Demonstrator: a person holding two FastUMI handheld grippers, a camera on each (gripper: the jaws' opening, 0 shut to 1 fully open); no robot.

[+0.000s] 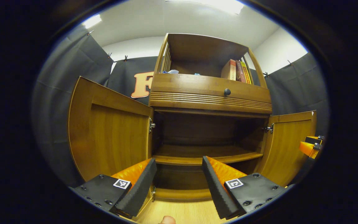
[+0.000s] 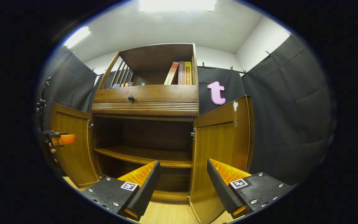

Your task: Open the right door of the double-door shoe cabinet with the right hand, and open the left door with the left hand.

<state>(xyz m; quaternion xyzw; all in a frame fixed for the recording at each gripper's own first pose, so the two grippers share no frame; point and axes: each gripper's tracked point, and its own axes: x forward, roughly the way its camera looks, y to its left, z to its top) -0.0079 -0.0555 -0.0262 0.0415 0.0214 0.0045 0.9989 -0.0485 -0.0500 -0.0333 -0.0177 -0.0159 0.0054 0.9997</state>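
As seen from the left gripper view, found the brown wooden double-door shoe cabinet (image 1: 210,102) with both lower doors swung out. Saw the left wooden panel door (image 1: 110,137) standing wide open on its hinge, inner face turned toward the camera, and the right wooden panel door (image 1: 287,146) likewise open on the far side. Noted the left hand-held gripper (image 1: 179,183) spread wide, gripping nothing, poised in front of the bare inner wooden shelf (image 1: 197,155) and apart from both doors. Caught the other hand-held gripper near the right door's outer edge.

As seen from the right gripper view, found the same cabinet with the right door (image 2: 222,140) open close by and the left door (image 2: 73,146) open farther off. Noted the right hand-held gripper (image 2: 183,183) also spread wide and empty, with the right door's lower edge showing between its fingers, contact impossible to tell.

Judged both openings done, with little left beyond drawing the hands clear.
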